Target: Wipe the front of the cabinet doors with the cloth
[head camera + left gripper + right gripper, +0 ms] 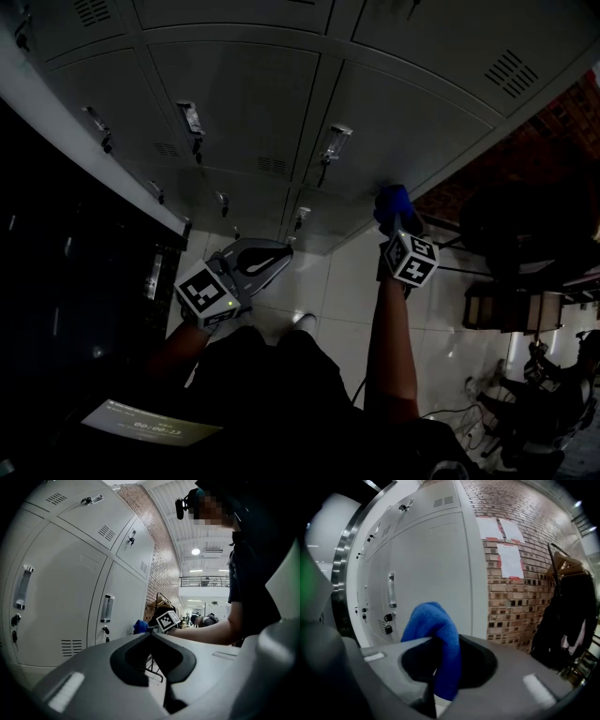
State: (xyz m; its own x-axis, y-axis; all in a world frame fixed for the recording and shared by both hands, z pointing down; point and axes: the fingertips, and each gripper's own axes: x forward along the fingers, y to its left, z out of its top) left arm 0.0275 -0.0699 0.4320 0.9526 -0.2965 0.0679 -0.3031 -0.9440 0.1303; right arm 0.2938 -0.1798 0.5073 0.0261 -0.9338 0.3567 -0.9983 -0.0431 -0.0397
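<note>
Left gripper: held low, off the cabinet front and well apart from the doors, over the pale tiled floor at the cabinet's foot. In the left gripper view its jaws are pressed together at the tips, with nothing between them.

Cabinet doors: grey metal, set in a grid, each with a slotted vent and a bright upright handle above a small lock. The handles sit near the door edges.

Right gripper: raised on an outstretched bare arm and pointed at the cabinet's right-hand column, near that column's outer edge. Its jaws pinch a blue cloth, which bunches up above them and hangs down between them in the right gripper view.

Cloth from the head view: sits right at the door face of the cabinet's right-hand column, below that door's handle. It looks to be against the metal, though true contact cannot be told. The left gripper view shows the same blue bunch just beside the lower right-hand door, with the right gripper's marker cube behind it.

Right of the cabinet: a brick wall meets the cabinet side and carries white paper sheets. Further right of the cabinet, dark garments hang on a coat rack.
</note>
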